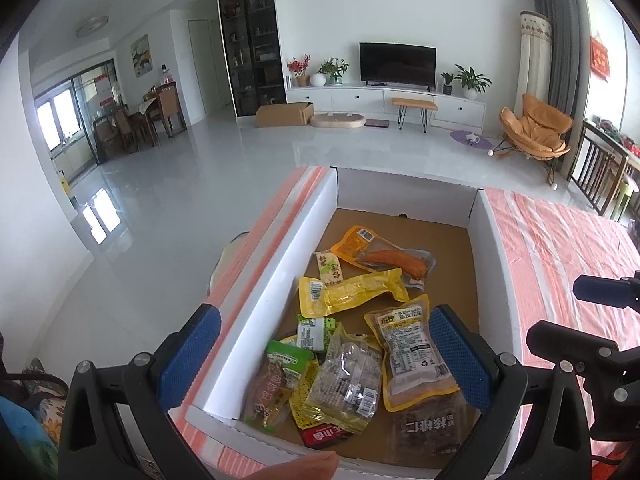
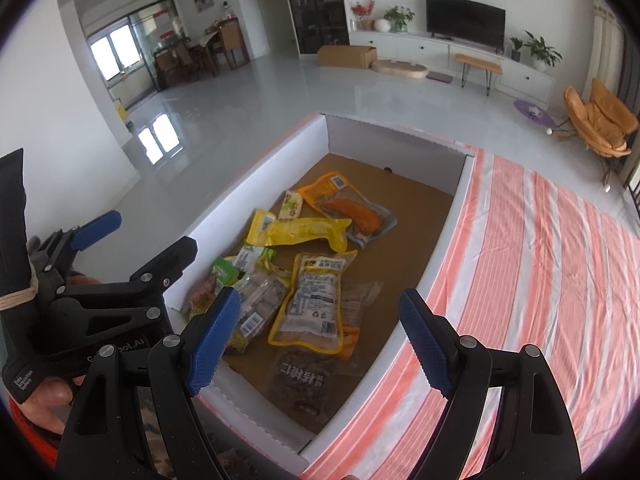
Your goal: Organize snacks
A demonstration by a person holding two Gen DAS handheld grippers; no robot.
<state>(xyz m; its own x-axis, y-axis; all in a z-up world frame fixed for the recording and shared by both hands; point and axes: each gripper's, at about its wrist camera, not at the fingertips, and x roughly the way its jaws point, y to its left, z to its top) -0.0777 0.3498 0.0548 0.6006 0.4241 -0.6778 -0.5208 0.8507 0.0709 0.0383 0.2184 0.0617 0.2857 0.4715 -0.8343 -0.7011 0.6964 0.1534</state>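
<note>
The left gripper point(image 1: 324, 356) hangs above the near end of the white cardboard box point(image 1: 276, 264) with its jaws spread wide and nothing between the blue, dimpled pads point(image 1: 188, 356) — one pad sits out over the box's left wall, the other over the snacks inside. The right gripper point(image 2: 320, 344) is equally wide apart and empty, poised over the box's near right corner, its right pad point(image 2: 428, 344) above the rim beside the striped cloth. Inside the box the snack packets lie loose on a brown corrugated floor: nearest the front wall a dark walnut packet point(image 2: 308, 384), on it a yellow-edged clear pouch with a printed label point(image 1: 412, 356), left of that a crinkled clear pouch point(image 1: 348, 376) and a green-topped one point(image 1: 280, 376). Mid-box lies a long yellow foil pack point(image 1: 352, 294); beyond it, an orange pouch holding a sausage-shaped piece point(image 1: 384, 258). The far third of the box floor is bare, and the walls are upright with serrated top edges. Right of the box the orange-and-white striped cloth point(image 2: 540, 260) lies flat and open.
</note>
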